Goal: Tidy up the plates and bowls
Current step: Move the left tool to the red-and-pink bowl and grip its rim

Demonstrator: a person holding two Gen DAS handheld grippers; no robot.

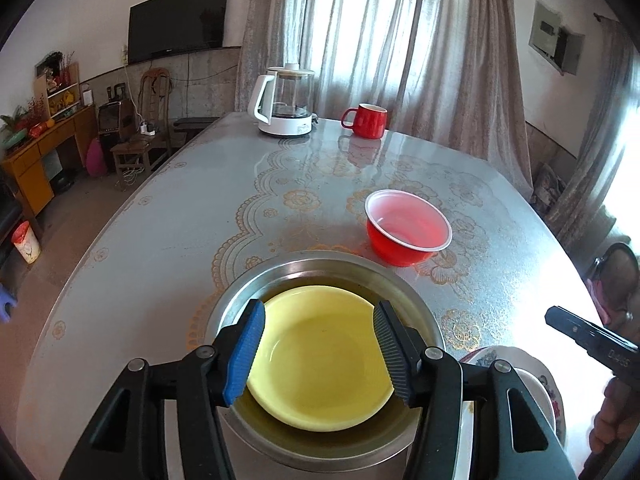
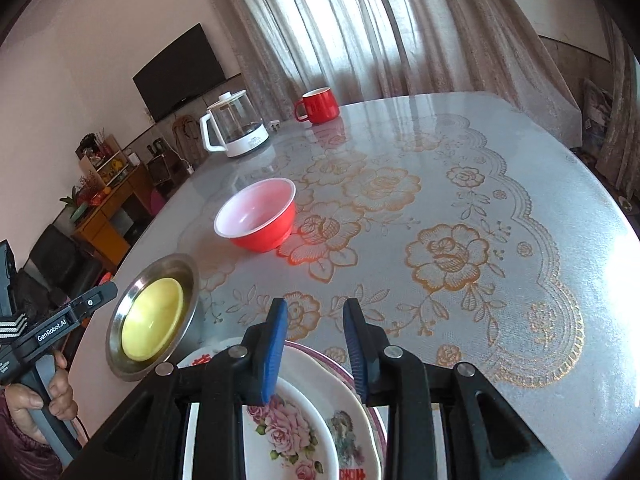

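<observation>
A yellow bowl [image 1: 320, 360] sits inside a steel bowl [image 1: 320, 268] near the table's front edge. My left gripper [image 1: 319, 320] is open just above the yellow bowl and holds nothing. A red bowl with a white inside [image 1: 406, 228] stands apart, farther back and to the right. Several white floral plates [image 2: 320, 412] lie stacked under my right gripper [image 2: 316, 316], which is open and empty above them. The right wrist view also shows the steel bowl [image 2: 180, 264], the yellow bowl [image 2: 154, 320] and the red bowl [image 2: 260, 220].
A glass kettle on a white base [image 1: 284, 100] and a red mug [image 1: 366, 120] stand at the table's far end. The table [image 1: 160, 220] has a glossy floral cover. Chairs, a cabinet and a bin stand on the floor to the left.
</observation>
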